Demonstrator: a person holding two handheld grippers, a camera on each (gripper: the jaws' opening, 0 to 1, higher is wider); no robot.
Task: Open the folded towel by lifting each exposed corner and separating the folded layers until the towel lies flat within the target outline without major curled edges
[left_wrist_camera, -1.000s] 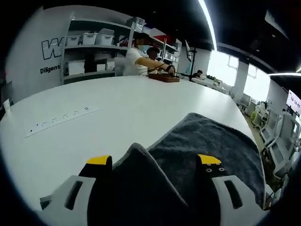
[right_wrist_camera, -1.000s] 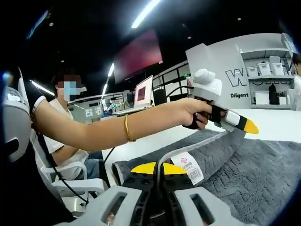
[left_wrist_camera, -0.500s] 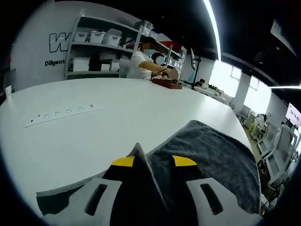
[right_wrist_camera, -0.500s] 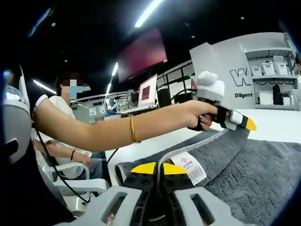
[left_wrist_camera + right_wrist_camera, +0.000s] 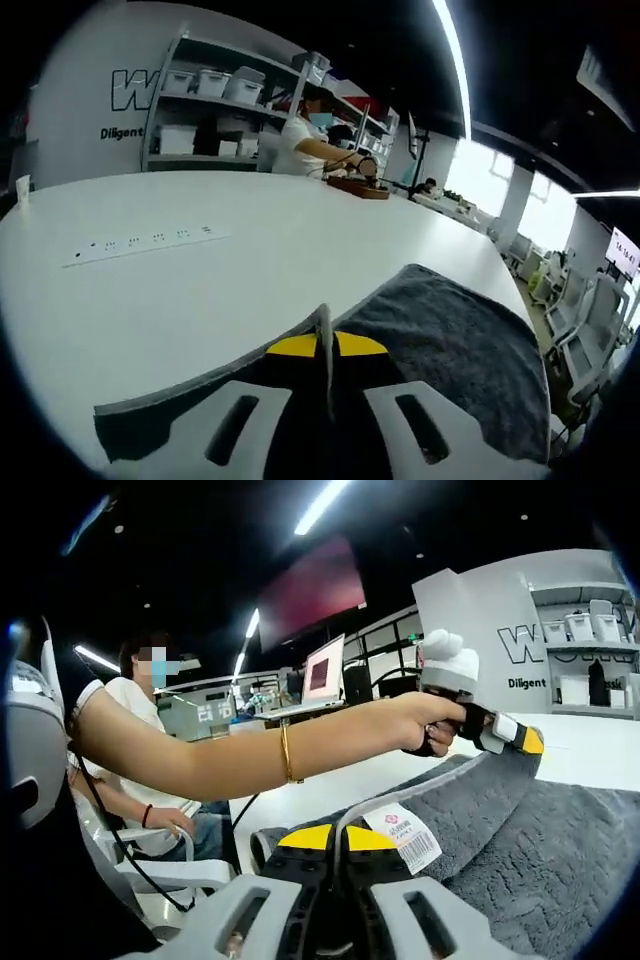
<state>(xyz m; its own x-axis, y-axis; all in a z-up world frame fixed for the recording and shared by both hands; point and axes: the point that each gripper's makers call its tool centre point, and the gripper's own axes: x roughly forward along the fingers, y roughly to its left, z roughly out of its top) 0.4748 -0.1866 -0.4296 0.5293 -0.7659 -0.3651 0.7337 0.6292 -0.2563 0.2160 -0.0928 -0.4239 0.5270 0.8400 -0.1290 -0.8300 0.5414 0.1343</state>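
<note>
In the left gripper view, the left gripper [image 5: 320, 352] has its yellow-tipped jaws pressed together on a raised fold of the dark grey towel [image 5: 450, 345], which lies at the near edge of the white table [image 5: 200, 290]. In the right gripper view, the right gripper [image 5: 328, 838] pinches the towel's labelled edge [image 5: 402, 837]; farther along, a person's hand [image 5: 425, 722] holds the other gripper.

Left claw [image 5: 318, 345] went from jaws spread wide around the grey towel [image 5: 450, 340] fold to pinched on its edge; yellow tips now meet with a thin ridge of cloth between them. In the right gripper view, the left claw [image 5: 522, 740] has drawn that corner a bit farther off.
</note>
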